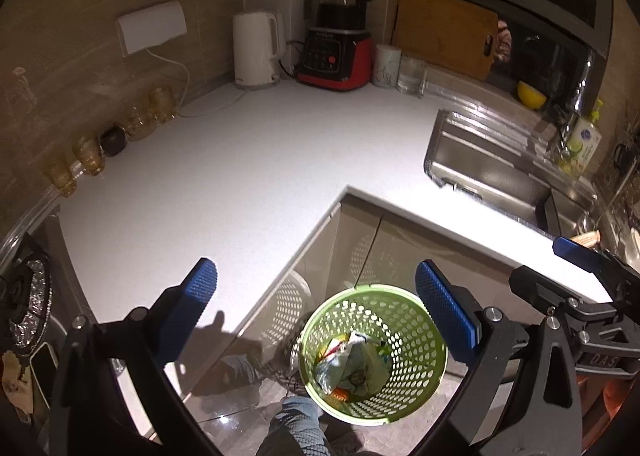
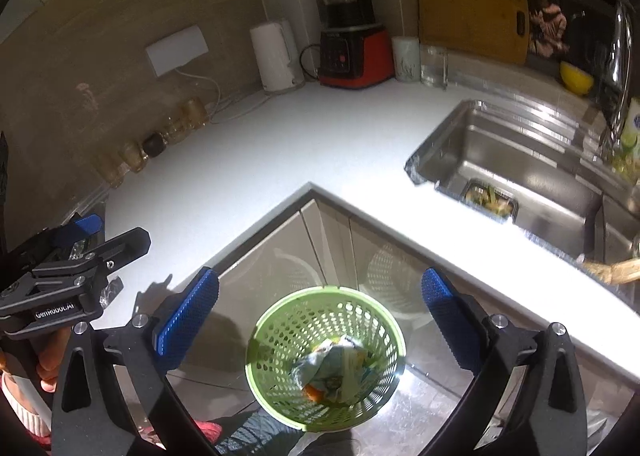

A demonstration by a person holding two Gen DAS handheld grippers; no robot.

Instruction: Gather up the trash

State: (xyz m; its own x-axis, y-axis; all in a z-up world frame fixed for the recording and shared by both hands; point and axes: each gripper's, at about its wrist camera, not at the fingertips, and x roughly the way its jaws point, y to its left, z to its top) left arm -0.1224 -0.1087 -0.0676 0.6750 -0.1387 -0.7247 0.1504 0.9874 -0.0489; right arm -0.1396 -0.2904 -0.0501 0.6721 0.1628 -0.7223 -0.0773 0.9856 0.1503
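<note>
At the far left, a row of amber glass jars stands along the wall on the white L-shaped countertop. Further right along the wall are a white kettle, a red-based blender, a white cup, and a wooden cutting board leaning upright.

The left gripper hangs above the inner corner of the countertop with its blue-padded fingers spread wide and nothing between them. Below it and between its fingers, on the floor against the glossy cabinet fronts, stands the green perforated basket. Crumpled wrappers and bags lie at its bottom, together with something orange.

The right gripper is likewise spread apart and empty, held over the same basket, which sits below and between its fingers. In its view the trash fills the basket's bottom.

To the right, the steel sink is set into the countertop, with a dark container of food scraps inside it, a yellow bowl behind, and a soap bottle by the tap.
</note>
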